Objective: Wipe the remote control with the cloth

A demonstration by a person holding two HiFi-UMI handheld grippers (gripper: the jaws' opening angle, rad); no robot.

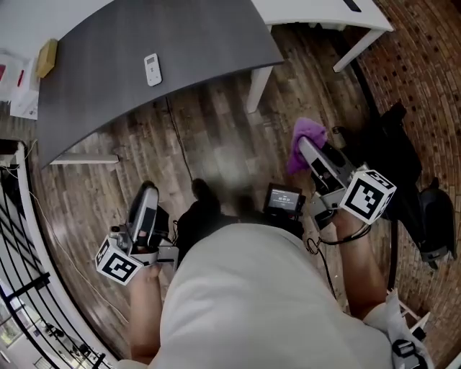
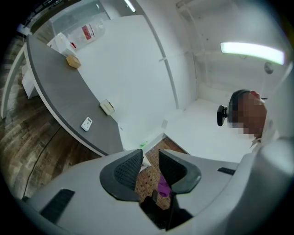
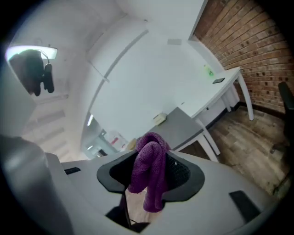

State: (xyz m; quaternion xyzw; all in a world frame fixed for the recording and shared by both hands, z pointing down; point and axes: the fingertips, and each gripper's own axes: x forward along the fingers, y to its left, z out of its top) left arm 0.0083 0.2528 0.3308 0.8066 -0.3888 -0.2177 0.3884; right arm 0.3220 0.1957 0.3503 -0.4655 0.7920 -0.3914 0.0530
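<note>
The white remote control [image 1: 151,70] lies on the grey table [image 1: 180,43], far ahead of both grippers; the left gripper view shows the remote control [image 2: 87,123] near the grey table's [image 2: 55,92] edge. My right gripper [image 1: 305,146] is shut on a purple cloth [image 1: 305,137], held above the wood floor. In the right gripper view the cloth [image 3: 149,170] hangs bunched between the jaws of the right gripper [image 3: 151,158]. The left gripper [image 1: 147,193] is low at the left, over the floor. Its jaws stand a little apart with nothing between them in the left gripper view [image 2: 150,158].
A yellow sponge [image 1: 47,58] and a beige block [image 2: 107,107] lie on the grey table. A white desk [image 1: 324,11] stands at the back right by a brick wall. A black chair [image 1: 403,166] is at the right. A small screen device [image 1: 282,200] sits between the grippers, at the person's front.
</note>
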